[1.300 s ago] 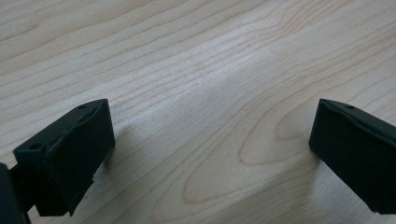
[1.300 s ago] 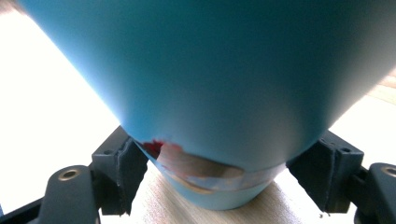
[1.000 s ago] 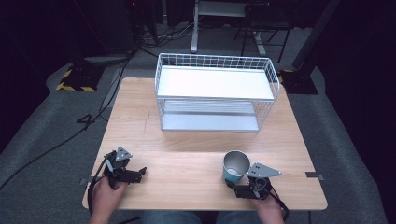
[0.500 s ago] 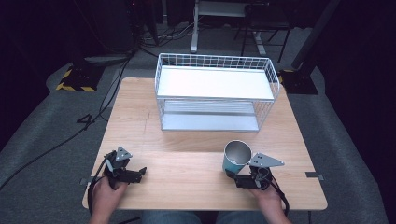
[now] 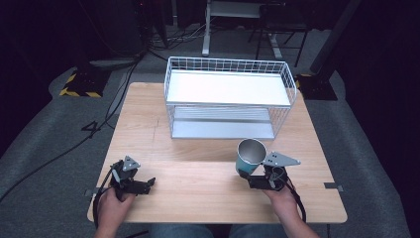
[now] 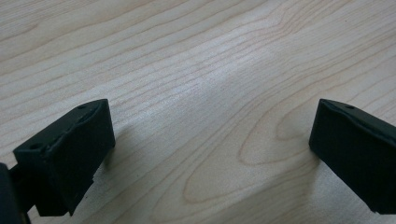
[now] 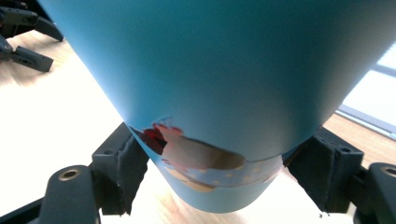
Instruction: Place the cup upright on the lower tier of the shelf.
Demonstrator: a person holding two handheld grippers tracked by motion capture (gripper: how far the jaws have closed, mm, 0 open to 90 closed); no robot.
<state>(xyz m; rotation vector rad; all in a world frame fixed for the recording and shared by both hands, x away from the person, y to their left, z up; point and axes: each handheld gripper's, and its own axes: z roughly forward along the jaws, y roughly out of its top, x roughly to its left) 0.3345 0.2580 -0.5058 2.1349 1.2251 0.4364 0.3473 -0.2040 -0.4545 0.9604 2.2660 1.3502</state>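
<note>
Filling the middle of the high view, the wooden table (image 5: 148, 119) carries a white wire rack (image 5: 229, 98) with two shelves in its upper centre. Lower right of that frame, the teal cup (image 5: 249, 156) sits tilted, its metal-lined mouth facing up and left, clamped low on its body by the right gripper (image 5: 253, 179). In the right gripper view the cup (image 7: 224, 74) takes the upper frame, with both black pads pressed against its narrow base, where a red and tan print shows. Lower left of the high view, the left gripper (image 5: 143, 184) rests low over the table, jaws spread wide apart on bare wood (image 6: 205, 93).
</note>
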